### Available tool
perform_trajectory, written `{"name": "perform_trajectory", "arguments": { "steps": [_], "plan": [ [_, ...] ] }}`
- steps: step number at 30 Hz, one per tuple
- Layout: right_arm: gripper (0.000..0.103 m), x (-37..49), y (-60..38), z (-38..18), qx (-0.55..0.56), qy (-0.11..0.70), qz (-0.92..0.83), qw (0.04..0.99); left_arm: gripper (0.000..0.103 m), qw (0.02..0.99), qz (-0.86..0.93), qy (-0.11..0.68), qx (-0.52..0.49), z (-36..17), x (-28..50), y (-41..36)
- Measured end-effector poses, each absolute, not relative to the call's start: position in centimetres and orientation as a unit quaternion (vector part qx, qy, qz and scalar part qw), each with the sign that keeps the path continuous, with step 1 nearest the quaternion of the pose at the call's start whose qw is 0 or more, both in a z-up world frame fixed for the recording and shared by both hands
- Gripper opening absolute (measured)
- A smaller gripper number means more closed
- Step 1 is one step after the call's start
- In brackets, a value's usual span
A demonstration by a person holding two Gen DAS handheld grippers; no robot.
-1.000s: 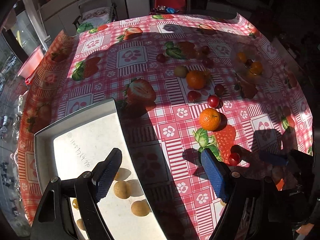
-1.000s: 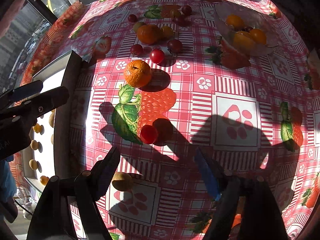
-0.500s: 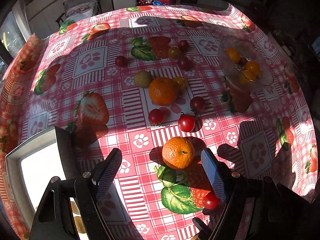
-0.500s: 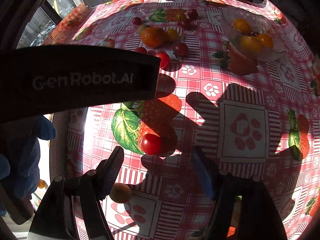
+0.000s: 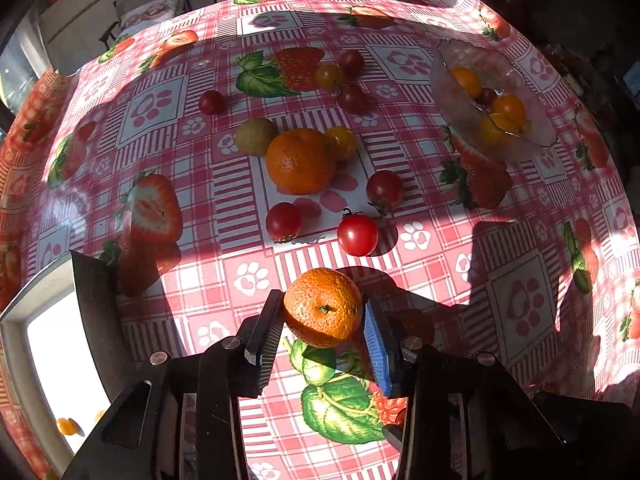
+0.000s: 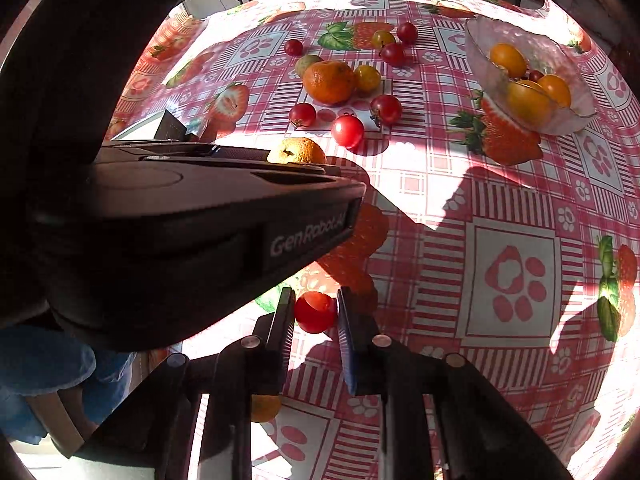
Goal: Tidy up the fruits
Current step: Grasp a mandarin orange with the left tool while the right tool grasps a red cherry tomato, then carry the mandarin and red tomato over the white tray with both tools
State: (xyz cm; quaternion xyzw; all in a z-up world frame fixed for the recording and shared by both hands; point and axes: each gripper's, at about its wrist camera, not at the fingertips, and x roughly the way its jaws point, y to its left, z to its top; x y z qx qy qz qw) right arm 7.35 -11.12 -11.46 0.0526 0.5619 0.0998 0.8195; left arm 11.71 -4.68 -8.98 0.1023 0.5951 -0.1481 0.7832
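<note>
A small mandarin (image 5: 324,312) sits on the strawberry-print tablecloth with my left gripper (image 5: 323,300) around it; the jaws are closing and both pads touch its sides. In the right wrist view my right gripper (image 6: 315,295) is shut on a red cherry tomato (image 6: 315,313) just above the cloth. The left gripper's black body (image 6: 180,220) fills the left of that view, with the mandarin (image 6: 298,152) peeking over it.
A bigger orange (image 5: 300,160), a kiwi (image 5: 256,136) and several cherry tomatoes (image 5: 357,234) lie mid-table. A glass bowl (image 5: 452,92) with yellow fruits stands at the right. A metal tray (image 5: 92,300) with small yellow fruits is at the left edge.
My left gripper moved from above the tray to the mandarin, sank and closed on it. My right gripper closed on the cherry tomato while staying in place.
</note>
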Motion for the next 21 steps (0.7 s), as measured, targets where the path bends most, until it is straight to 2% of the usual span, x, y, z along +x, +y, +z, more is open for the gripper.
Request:
{"name": "perform_trajectory", "arguments": {
  "steps": [11, 21],
  "plan": [
    [0.023, 7.1, -15.2, -10.7, 0.115, 0.572, 0.079, 0.808, 0.038, 0.800, -0.137, 0.579, 0.073, -6.2, 9.5, -1.8],
    [0.023, 6.7, -14.2, -9.4, 0.122, 0.574, 0.088, 0.805, 0.038, 0.813, -0.096, 0.572, 0.049, -3.2, 6.2, 3.8]
  ]
}}
